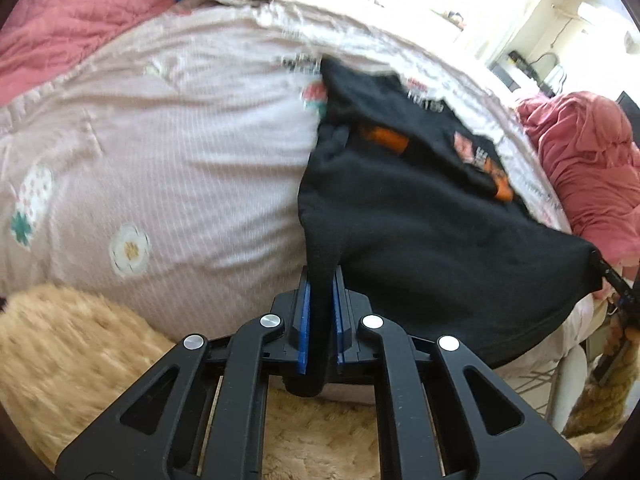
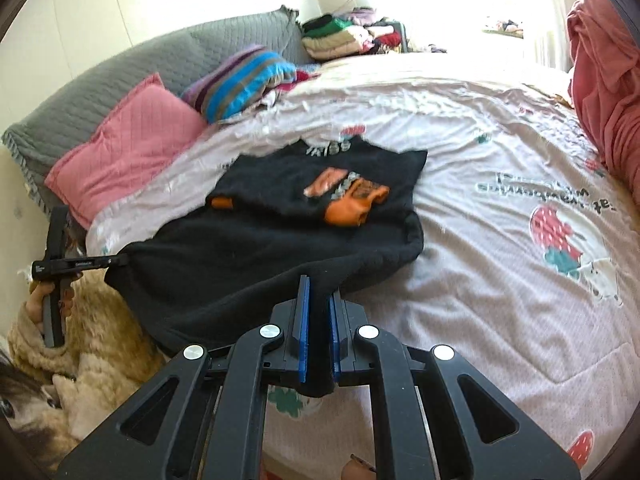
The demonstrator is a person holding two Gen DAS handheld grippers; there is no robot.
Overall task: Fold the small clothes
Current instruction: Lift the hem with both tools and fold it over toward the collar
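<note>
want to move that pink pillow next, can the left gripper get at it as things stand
Probably not right now: the left gripper is shut on a corner of the black sweater, so its jaws are taken. The pink pillow itself lies uncovered.

Bed cover (image 2: 460, 152) – pale pink, printed with strawberries and flowers, fills the middle of both views. Pink quilted pillow (image 2: 124, 148) at centre left, against a grey quilted headboard (image 2: 160, 64). Striped rolled blanket (image 2: 240, 84) beside it. Stacked folded clothes (image 2: 340, 36) at upper centre. Crumpled pink bedding (image 2: 604, 92) – right edge.
</note>
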